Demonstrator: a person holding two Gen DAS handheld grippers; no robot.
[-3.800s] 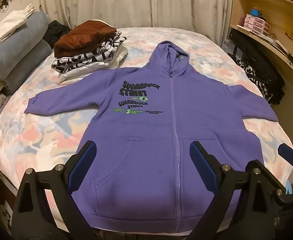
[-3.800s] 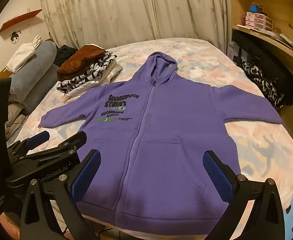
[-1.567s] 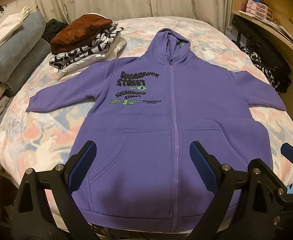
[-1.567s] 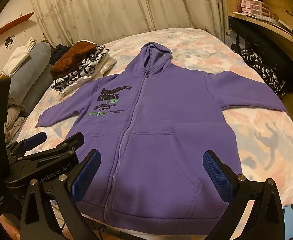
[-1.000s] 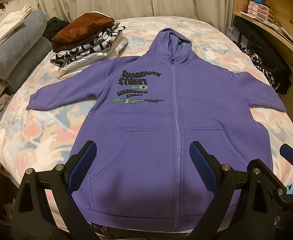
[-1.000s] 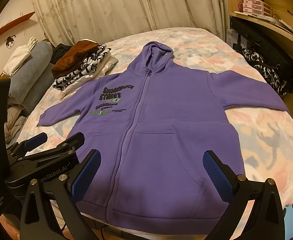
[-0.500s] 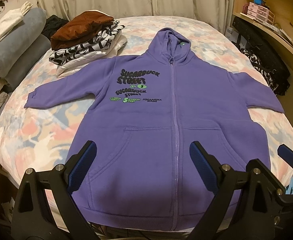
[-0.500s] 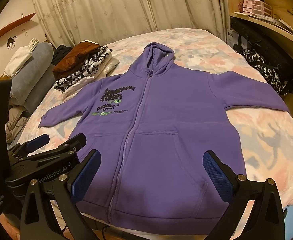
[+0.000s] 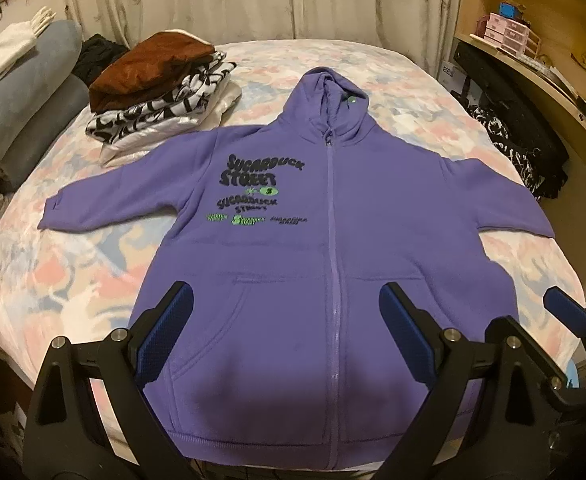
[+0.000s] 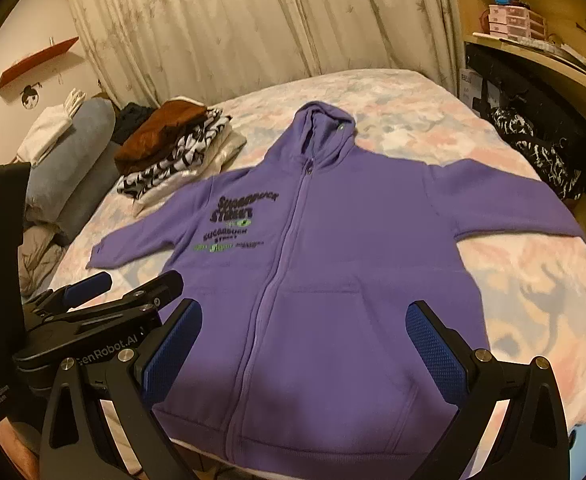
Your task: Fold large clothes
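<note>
Both wrist views looking forward and down from the foot of the bed (image 9: 29,264), just above its near edge, toward the curtains (image 10: 253,20). Left view roughly square-on to the hoodie (image 9: 333,240); right view set further right, angled leftward, apparently slightly higher. Shared: hoodie, clothes stack (image 10: 173,148), shelves (image 9: 533,32).

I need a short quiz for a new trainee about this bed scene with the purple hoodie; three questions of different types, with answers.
1. True or false: the purple hoodie lies flat with its zipper closed.
2. What tops the folded pile? A) brown garment B) white towel C) blue jeans
3. Fill in: the left gripper and the right gripper are both ____ and hold nothing.

Key: 1 true; 2 A; 3 open.
</note>
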